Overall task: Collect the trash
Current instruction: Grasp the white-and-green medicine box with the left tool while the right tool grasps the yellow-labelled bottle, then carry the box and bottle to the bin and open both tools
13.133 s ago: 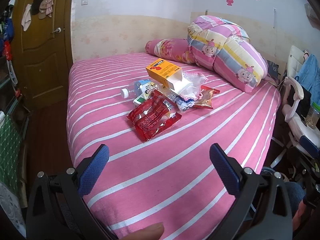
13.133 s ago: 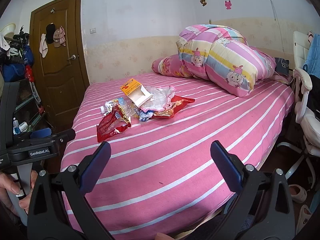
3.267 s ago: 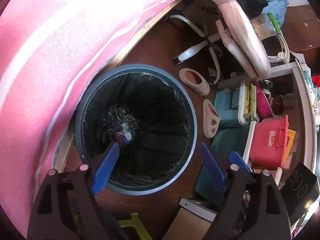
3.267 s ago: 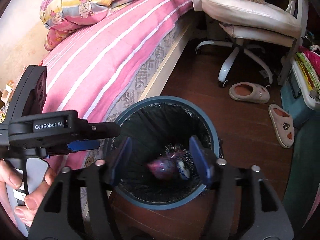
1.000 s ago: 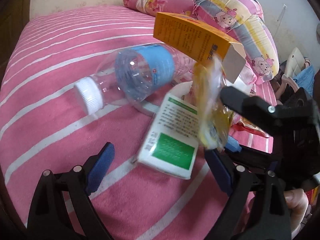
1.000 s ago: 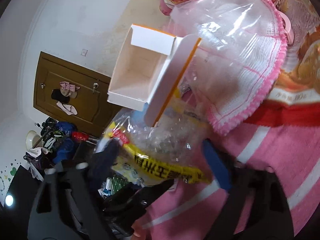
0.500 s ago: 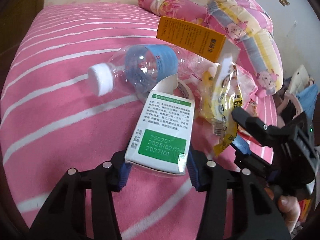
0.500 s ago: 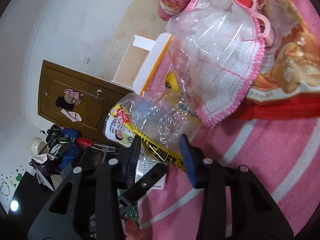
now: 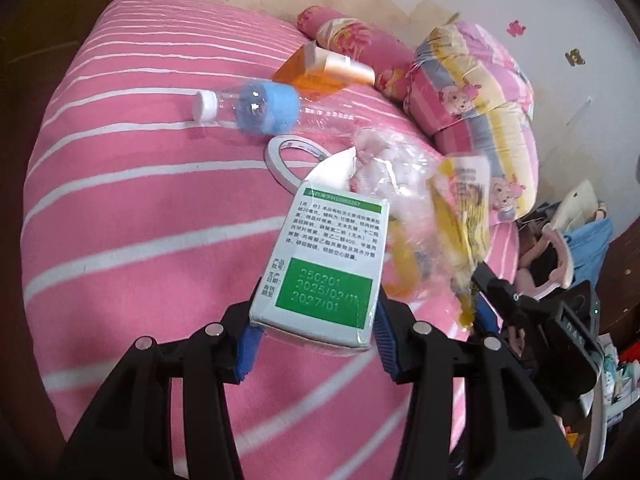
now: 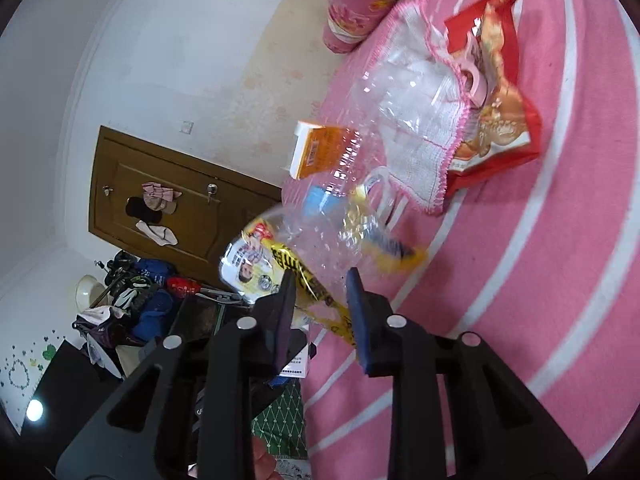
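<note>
Pink striped bed [image 9: 120, 208], brown door [image 10: 160, 184], cream wall [image 10: 192, 40]

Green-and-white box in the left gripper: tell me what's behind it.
Behind the green-and-white box lie a tape roll and crumpled clear plastic; the box covers their near parts.

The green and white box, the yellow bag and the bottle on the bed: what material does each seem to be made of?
The green and white box, shut in the left hand-held gripper, looks like smooth printed cardboard: flat faces, sharp folded edges. The yellow bag, shut in the right hand-held gripper, seems thin glossy plastic film: see-through, crinkled, shiny. The bottle looks like clear plastic with a white cap.
</note>
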A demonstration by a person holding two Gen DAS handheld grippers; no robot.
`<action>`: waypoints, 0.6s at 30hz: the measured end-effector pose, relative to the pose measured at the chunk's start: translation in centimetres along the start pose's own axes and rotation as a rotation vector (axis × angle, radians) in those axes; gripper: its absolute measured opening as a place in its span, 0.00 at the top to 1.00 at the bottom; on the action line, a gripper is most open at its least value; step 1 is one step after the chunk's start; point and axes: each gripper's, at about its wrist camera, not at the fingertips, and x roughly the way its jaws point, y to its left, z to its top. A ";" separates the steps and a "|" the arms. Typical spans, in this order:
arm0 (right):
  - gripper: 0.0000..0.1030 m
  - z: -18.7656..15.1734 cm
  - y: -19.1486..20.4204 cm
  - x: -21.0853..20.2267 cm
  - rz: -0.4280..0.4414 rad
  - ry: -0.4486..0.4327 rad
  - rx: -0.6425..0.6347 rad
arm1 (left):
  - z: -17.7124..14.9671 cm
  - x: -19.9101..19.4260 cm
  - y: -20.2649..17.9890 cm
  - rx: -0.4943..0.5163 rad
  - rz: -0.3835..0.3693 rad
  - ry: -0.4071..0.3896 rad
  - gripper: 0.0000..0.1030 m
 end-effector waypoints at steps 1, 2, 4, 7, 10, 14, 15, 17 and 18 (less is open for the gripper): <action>0.81 -0.1 0.3 -0.5 0.001 -0.002 -0.009 | -0.3 -0.5 -0.2 -0.004 -0.004 -0.005 0.55; 0.81 -0.4 0.8 -1.3 0.001 -0.004 -0.022 | -0.7 -1.1 -0.4 -0.011 -0.014 -0.011 0.55; 0.82 -0.7 1.2 -2.2 -0.003 -0.005 -0.040 | -1.5 -2.1 -0.7 -0.026 -0.026 -0.022 0.55; 0.82 -1.4 2.1 -3.9 0.005 -0.015 -0.034 | -2.9 -3.6 -1.5 -0.043 -0.034 -0.030 0.55; 0.83 -2.0 2.3 -5.8 0.023 -0.029 -0.030 | -3.7 -5.4 -2.7 -0.044 -0.063 -0.047 0.55; 0.83 -3.0 3.8 -9.3 0.046 -0.056 -0.042 | -4.5 -7.8 -4.9 -0.030 -0.093 -0.061 0.55; 0.83 -3.3 4.0 -10.3 0.052 -0.063 -0.041 | -4.7 -8.2 -5.4 -0.024 -0.095 -0.063 0.55; 0.82 -3.7 4.5 -12.2 0.063 -0.079 -0.044 | -5.3 -9.4 -7.3 0.006 -0.103 -0.069 0.55; 0.83 -3.9 4.8 -13.3 0.068 -0.089 -0.046 | -5.6 -9.9 -8.0 0.016 -0.108 -0.071 0.55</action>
